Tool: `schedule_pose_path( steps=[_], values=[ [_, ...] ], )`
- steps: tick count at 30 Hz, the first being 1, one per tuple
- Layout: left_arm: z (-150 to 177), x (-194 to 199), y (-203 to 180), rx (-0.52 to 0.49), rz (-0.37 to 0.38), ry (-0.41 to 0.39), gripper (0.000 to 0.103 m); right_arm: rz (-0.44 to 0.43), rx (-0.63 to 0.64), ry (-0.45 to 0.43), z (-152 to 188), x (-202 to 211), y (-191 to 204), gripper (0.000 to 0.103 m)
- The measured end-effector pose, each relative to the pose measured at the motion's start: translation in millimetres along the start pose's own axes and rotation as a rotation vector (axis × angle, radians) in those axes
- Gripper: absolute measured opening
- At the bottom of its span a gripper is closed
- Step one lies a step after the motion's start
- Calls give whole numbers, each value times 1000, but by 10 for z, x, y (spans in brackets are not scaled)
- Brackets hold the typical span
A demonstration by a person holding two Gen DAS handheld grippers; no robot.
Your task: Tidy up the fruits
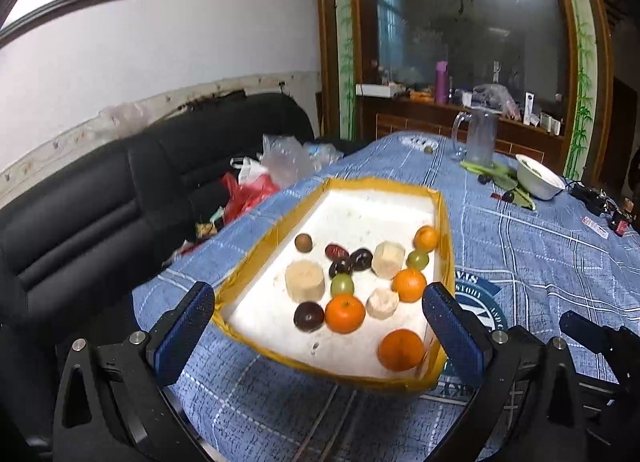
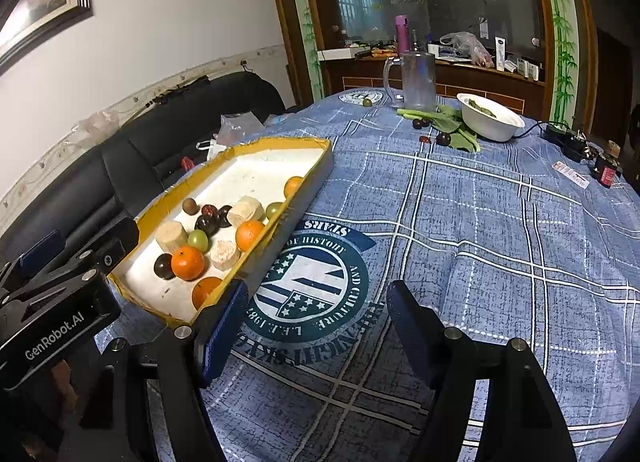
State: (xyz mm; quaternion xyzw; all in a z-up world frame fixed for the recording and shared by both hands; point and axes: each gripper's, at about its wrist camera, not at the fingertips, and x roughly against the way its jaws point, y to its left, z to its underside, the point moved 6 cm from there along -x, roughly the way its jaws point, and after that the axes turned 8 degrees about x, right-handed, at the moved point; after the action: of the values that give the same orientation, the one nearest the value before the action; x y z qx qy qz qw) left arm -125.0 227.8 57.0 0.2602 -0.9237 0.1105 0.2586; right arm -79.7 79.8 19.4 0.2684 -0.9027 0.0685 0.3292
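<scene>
Setting: a table (image 2: 500,246) covered with a blue checked cloth bearing a round printed emblem; a black sofa stands beside it along the wall.
Tray: a shallow white tray (image 1: 280,258) with a yellow taped rim lies near the table's sofa-side edge, its low walls keeping the round fruit from rolling away.
Fruit in tray: four oranges, the nearest (image 1: 401,350) against the rim closest to the cameras; two green grapes (image 1: 342,284); several dark plums (image 1: 308,316); one brown round fruit (image 1: 303,242); three pale cut chunks (image 1: 305,280). All are clustered in the tray's near half, the far half bare.
Fruit outside tray: a few dark fruits (image 2: 443,138) lie loose on the cloth, just beside green leaves and a white bowl (image 2: 490,120) well apart from the tray; one small green fruit (image 2: 366,102) sits near a clear jug (image 2: 416,79). They are judged to be what is left to gather.
Left claw (image 1: 319,320): spread as wide as it goes, holding nothing, hovering over the tray's near end with its pads astride the fruit, likely placed to drop or pick there.
Right claw (image 2: 316,326): partly spread, holding nothing, above the emblem just beside the tray's outer wall, pointed toward the far strays.
Step in hand: judged mid-task, neither claw carrying fruit.
</scene>
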Motion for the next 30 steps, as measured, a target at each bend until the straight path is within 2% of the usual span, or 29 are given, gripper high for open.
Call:
schedule_pose_path(
  steps=[10, 30],
  values=[
    [127, -136, 1, 2, 12, 92, 103, 3, 36, 29, 36, -81, 102, 78],
    [218, -278, 20, 10, 25, 174, 103, 18, 46, 79, 77, -202, 112, 80]
  ],
)
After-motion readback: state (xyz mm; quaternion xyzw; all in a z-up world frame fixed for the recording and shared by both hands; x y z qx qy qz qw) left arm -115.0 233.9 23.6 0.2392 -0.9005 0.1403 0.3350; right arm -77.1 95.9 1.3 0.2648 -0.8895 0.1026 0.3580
